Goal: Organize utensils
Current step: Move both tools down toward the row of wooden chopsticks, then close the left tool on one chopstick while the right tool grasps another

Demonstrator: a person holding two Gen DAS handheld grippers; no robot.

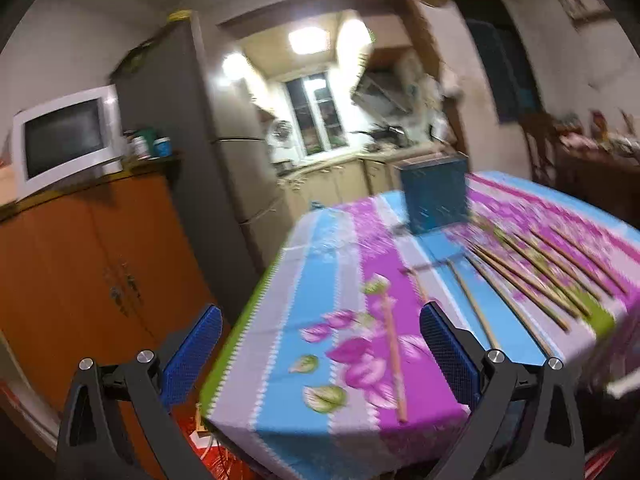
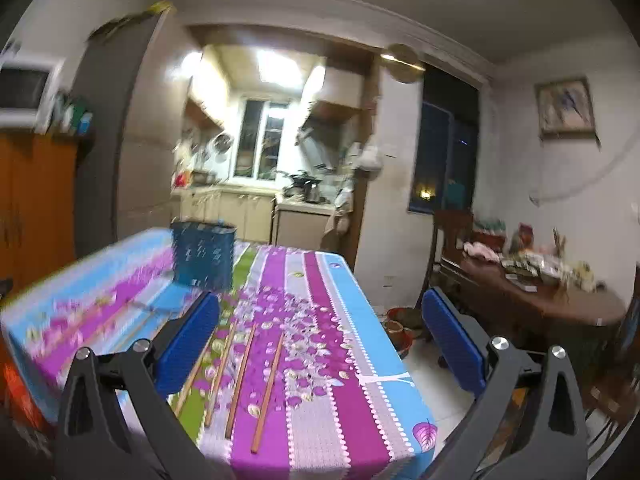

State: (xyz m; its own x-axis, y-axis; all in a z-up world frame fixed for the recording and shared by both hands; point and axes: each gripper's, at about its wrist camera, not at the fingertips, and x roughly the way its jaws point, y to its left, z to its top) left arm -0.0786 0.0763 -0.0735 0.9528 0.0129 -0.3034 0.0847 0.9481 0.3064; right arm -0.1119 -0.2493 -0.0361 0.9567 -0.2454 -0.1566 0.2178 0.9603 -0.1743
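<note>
1. Two hand-held grippers in play, both spread wide with nothing between the blue pads: left hand-held gripper (image 1: pixel 320 354) above the near corner of the surface (image 1: pixel 280 412), right hand-held gripper (image 2: pixel 320 344) above its right half.
2. Chopsticks (image 2: pixel 238 380) lie flat on the floral cloth (image 2: pixel 356 400), scattered in a loose row, mostly apart from each other.
3. One lone stick (image 1: pixel 394 360) lies nearer the left hand-held gripper, away from the rest.
4. Blue holder (image 1: pixel 436 198) stands upright at the far edge; both views are blurred.
</note>
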